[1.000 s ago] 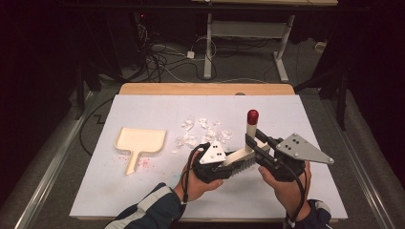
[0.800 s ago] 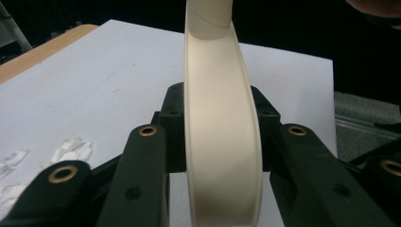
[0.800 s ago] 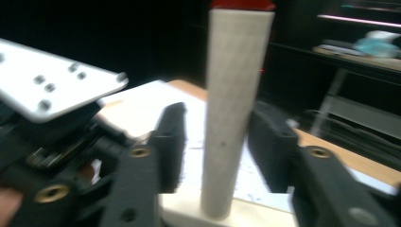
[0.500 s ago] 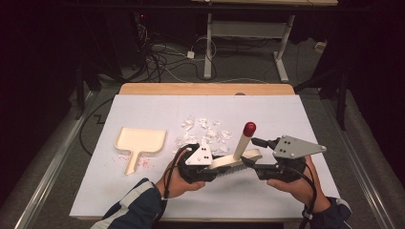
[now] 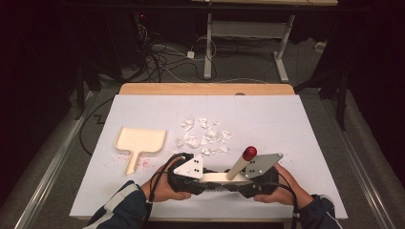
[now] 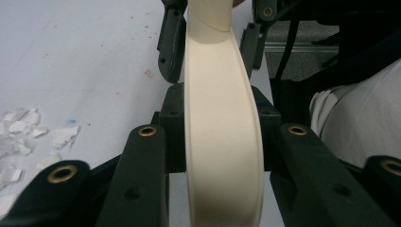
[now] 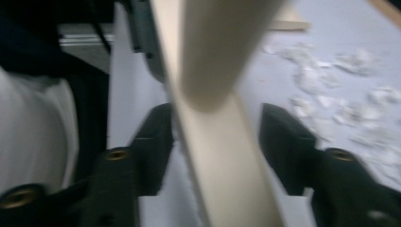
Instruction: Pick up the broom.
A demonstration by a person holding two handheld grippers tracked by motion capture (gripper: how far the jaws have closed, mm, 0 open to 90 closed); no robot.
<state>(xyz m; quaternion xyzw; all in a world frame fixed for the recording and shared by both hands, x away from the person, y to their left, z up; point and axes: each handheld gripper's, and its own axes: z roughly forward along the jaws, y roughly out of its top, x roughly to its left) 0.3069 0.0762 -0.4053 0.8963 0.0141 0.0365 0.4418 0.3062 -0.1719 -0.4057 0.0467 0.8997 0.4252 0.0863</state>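
Between both grippers, brush (image 5: pixel 224 177), bristles hidden underneath.

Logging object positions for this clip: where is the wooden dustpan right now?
In the high view the wooden dustpan lies flat on the left part of the white table, left of the paper scraps.

I log brush (image 5: pixel 224 177): cream body, handle (image 5: pixel 237 167) same cream, red tip (image 5: pixel 249 153). Left gripper (image 5: pixel 203 180) and right gripper (image 5: pixel 239 183): black jaws, brass-coloured rivets, grey top plates. Dustpan (image 5: pixel 140 141): pale cream, plain. Paper scraps (image 5: pixel 203 136): white. Table (image 5: pixel 305 129): light grey-white, faint pink specks near dustpan. Sleeves (image 5: pixel 122 210): dark navy, white stripe.
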